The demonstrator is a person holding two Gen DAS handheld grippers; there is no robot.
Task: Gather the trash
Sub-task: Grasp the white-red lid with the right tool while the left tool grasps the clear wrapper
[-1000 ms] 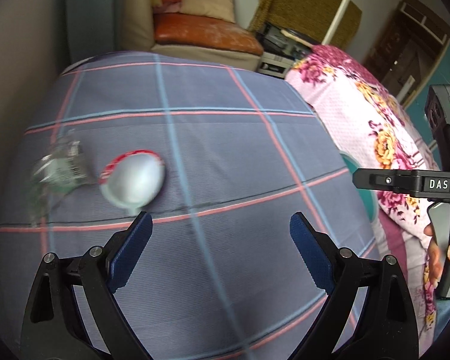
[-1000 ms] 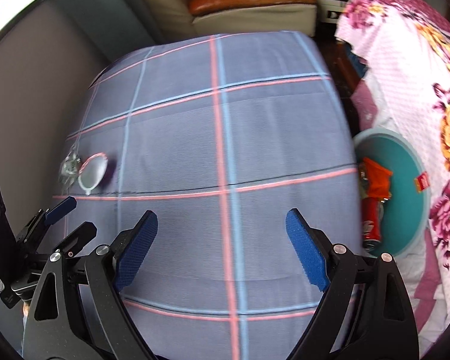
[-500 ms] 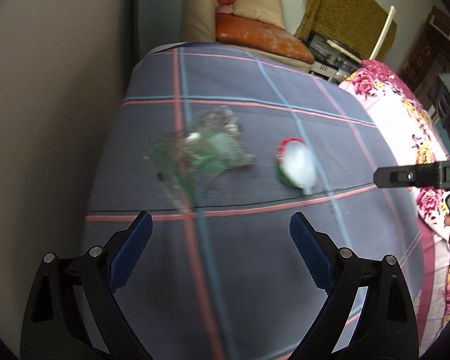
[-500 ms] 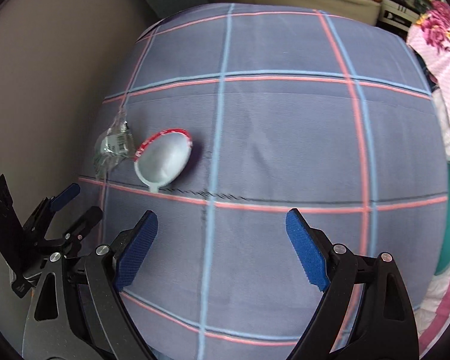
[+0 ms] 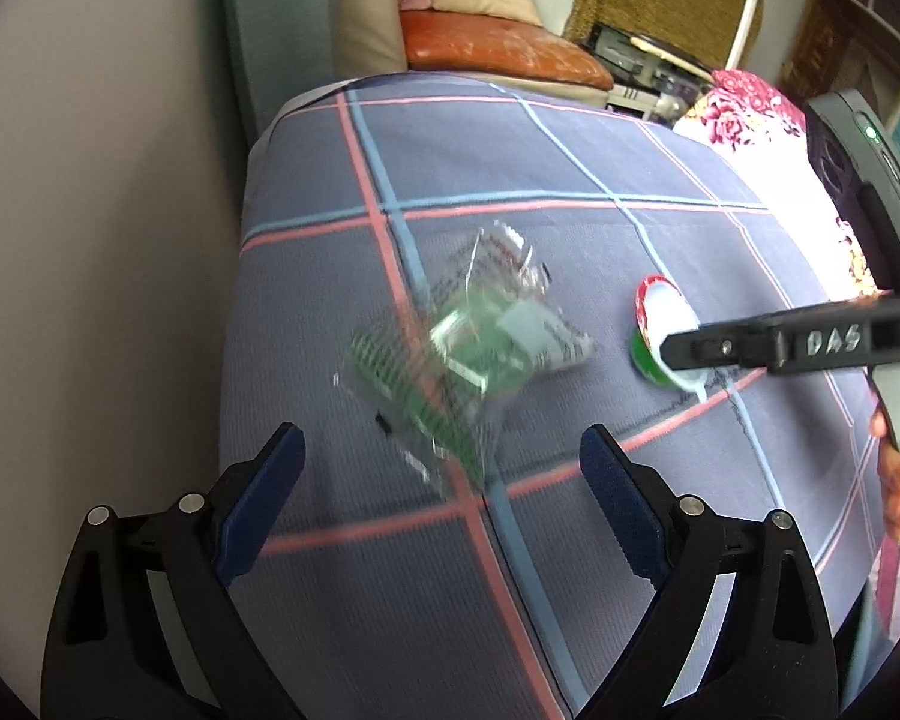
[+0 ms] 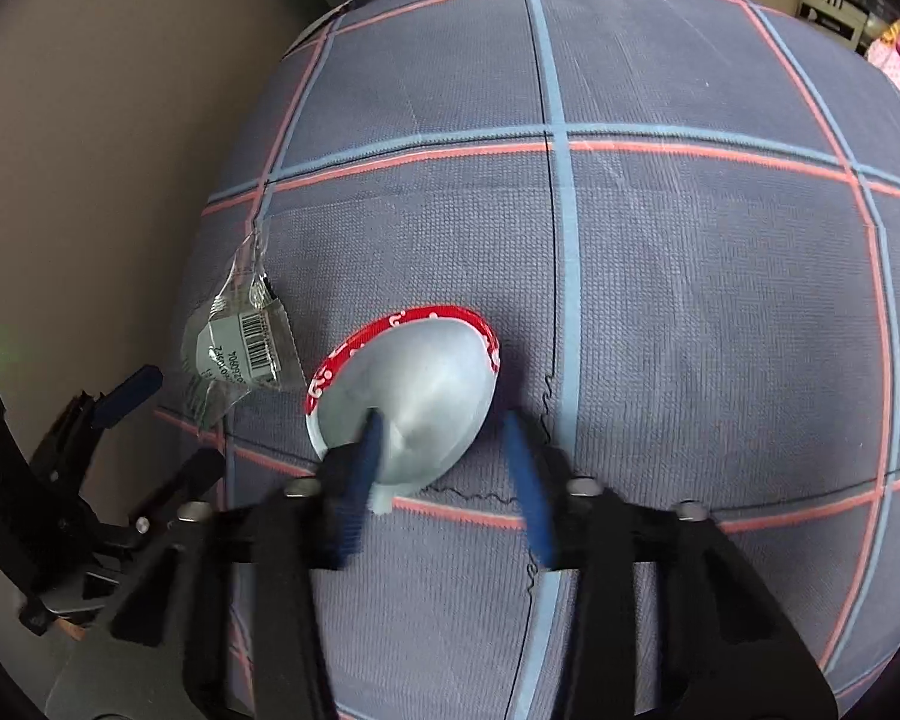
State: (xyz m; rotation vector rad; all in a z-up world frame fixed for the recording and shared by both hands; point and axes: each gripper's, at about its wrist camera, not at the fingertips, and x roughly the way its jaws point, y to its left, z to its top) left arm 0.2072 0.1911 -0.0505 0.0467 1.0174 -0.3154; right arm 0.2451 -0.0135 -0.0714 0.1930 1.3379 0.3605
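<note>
Closing right tool [image 6: 444,468] around foil lid [image 6: 408,396], pads not yet pinching. Left tool [image 5: 441,492] wide open, empty. Lid's light, flimsy, crushable: grab its rim.

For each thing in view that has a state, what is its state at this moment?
left gripper: open, holds nothing.
right gripper: jaws have just been closing, not yet shut; the foil lid's near edge lies between them, not clamped.
clear wrapper: crumpled, lying loose on the checked cloth.
foil lid: silver side up, lying on the cloth, not lifted.
</note>
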